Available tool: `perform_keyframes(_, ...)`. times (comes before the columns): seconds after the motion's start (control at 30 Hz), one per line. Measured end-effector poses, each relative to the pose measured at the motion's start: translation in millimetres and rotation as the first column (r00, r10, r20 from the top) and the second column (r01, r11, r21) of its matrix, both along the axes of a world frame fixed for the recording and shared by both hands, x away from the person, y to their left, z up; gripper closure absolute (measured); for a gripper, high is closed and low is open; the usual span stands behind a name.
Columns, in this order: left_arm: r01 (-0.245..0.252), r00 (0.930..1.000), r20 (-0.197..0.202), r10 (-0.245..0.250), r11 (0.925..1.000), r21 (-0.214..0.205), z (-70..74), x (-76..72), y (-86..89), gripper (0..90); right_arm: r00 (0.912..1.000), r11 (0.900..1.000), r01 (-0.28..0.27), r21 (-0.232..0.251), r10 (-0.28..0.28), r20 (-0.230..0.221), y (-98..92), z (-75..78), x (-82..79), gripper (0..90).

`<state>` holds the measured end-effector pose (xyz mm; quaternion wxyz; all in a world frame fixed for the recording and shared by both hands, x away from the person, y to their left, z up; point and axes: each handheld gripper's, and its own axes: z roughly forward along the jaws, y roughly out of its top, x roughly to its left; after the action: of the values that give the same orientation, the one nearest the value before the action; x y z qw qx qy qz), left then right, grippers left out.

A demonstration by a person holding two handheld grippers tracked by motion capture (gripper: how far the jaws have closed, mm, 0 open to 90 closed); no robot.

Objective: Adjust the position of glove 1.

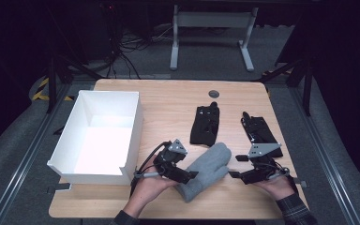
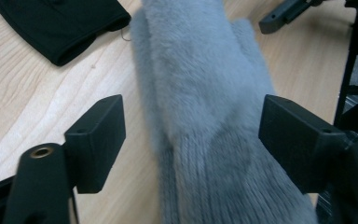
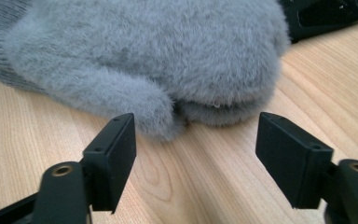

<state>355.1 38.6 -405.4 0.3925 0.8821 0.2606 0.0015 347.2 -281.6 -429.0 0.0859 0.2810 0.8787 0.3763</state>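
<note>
A pair of grey fluffy mittens [image 1: 206, 171] lies stacked on the wooden table [image 1: 168, 103] near its front edge, knitted cuffs toward the person. My left gripper [image 1: 190, 176] is at the cuff end and open. In the left gripper view the ribbed cuff [image 2: 214, 177] runs between the spread jaws of my left gripper [image 2: 193, 130], with bare wood showing beside the left jaw. My right gripper [image 1: 234, 166] stands open just off the mittens' furry end. In the right gripper view the thumb [image 3: 121, 98] lies just beyond the tips of my right gripper [image 3: 196, 140], untouched.
A white open box [image 1: 132, 136] stands at the left of the table, close beside the left hand. Two black gloves lie farther back, one [image 1: 205, 124] in the middle and one [image 1: 261, 133] at the right, just behind the right gripper.
</note>
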Motion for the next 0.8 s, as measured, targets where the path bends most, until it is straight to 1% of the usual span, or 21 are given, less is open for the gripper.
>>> perform_keyframes(0.03, 0.003, 1.0000, 0.002, -0.003, 1.0000, -0.001, 0.6, 5.2, -3.3, 19.7, 0.9998, 0.9997, 0.021, -0.009, -0.021, -0.005, -1.3, -3.9, -1.6, 26.5)
perform_keyframes(0.07, 0.003, 1.0000, 0.002, -0.003, 1.0000, -0.001, 0.6, 5.2, -3.3, 19.1, 0.9998, 0.9997, 0.021, -0.009, -0.021, -0.005, -1.3, -3.9, -1.6, 26.5)
perform_keyframes(0.1, 0.009, 0.9999, 0.006, -0.009, 1.0000, 0.004, 0.9, 9.2, -7.7, 18.4, 0.9995, 0.9995, 0.030, -0.012, -0.030, -0.009, -3.8, -7.2, -2.8, 26.5)
perform_keyframes(0.13, 0.009, 0.9999, 0.006, -0.009, 1.0000, 0.004, 0.9, 9.2, -7.7, 17.9, 0.9995, 0.9995, 0.030, -0.012, -0.030, -0.009, -3.8, -7.2, -2.8, 26.5)
perform_keyframes(0.2, 0.010, 0.9999, 0.011, -0.011, 0.9998, 0.018, 0.6, 13.9, -16.2, 17.2, 0.9992, 0.9992, 0.036, -0.019, -0.036, -0.016, -6.4, -10.3, -4.2, 26.5)
perform_keyframes(0.3, 0.018, 0.9996, 0.019, -0.018, 0.9995, 0.028, -1.6, 17.3, -24.7, 16.8, 0.9989, 0.9988, 0.044, -0.024, -0.044, -0.015, -9.6, -12.5, -6.4, 26.5)
perform_keyframes(0.47, 0.021, 0.9997, 0.012, -0.021, 0.9988, 0.044, -6.8, 22.0, -35.4, 16.1, 0.9983, 0.9982, 0.054, -0.025, -0.055, -0.021, -13.3, -14.1, -7.0, 26.5)
perform_keyframes(0.57, 0.022, 0.9997, 0.011, -0.022, 0.9986, 0.048, -8.8, 24.2, -36.9, 15.4, 0.9980, 0.9979, 0.059, -0.026, -0.060, -0.023, -14.3, -14.6, -7.0, 26.4)
perform_keyframes(0.7, 0.026, 0.9997, -0.003, -0.026, 0.9991, 0.032, -10.7, 28.2, -36.9, 14.8, 0.9977, 0.9977, 0.064, -0.021, -0.064, -0.023, -15.3, -14.3, -6.3, 26.1)
perform_keyframes(0.8, 0.038, 0.9992, -0.018, -0.037, 0.9980, 0.051, -16.3, 30.5, -40.0, 13.8, 0.9972, 0.9975, 0.067, -0.024, -0.068, -0.032, -14.3, -15.5, -5.1, 25.0)
